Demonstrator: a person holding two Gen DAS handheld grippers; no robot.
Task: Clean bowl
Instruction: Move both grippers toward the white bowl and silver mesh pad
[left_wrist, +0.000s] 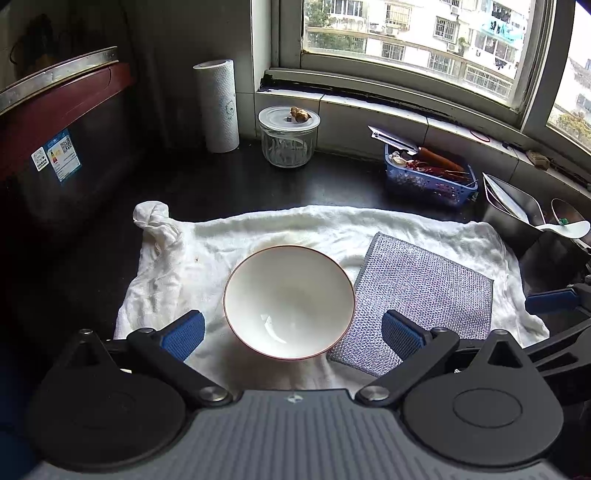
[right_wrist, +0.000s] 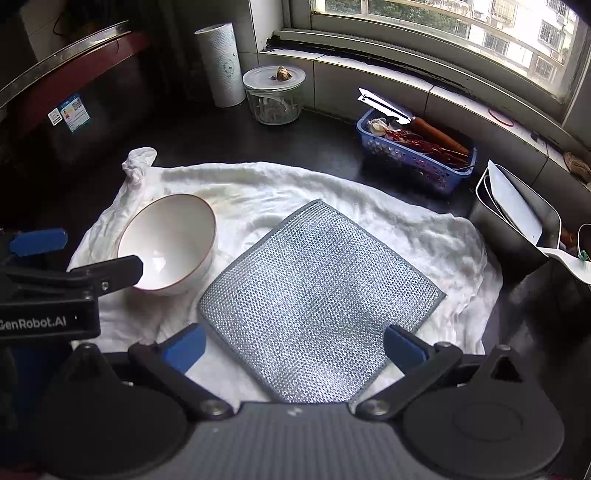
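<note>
Hovering with both tongs spread and empty, your left tongs (left_wrist: 293, 334) straddle the bowl (left_wrist: 289, 302), upright on the white cloth (left_wrist: 258, 229); the mesh scrubber (right_wrist: 317, 295), touching the bowl's right side, lies between your right tongs (right_wrist: 294, 349).

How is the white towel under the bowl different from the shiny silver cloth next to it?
The white towel is big, crumpled and soft-looking, and one corner is bunched up; the silver cloth is smaller, square and lies smooth. The white towel is plain, while the silver cloth has a glittery mesh weave with a grey edge. The white towel lies on the dark counter; the silver cloth lies on top of the towel, beside the bowl. Both lie spread out flat.
</note>
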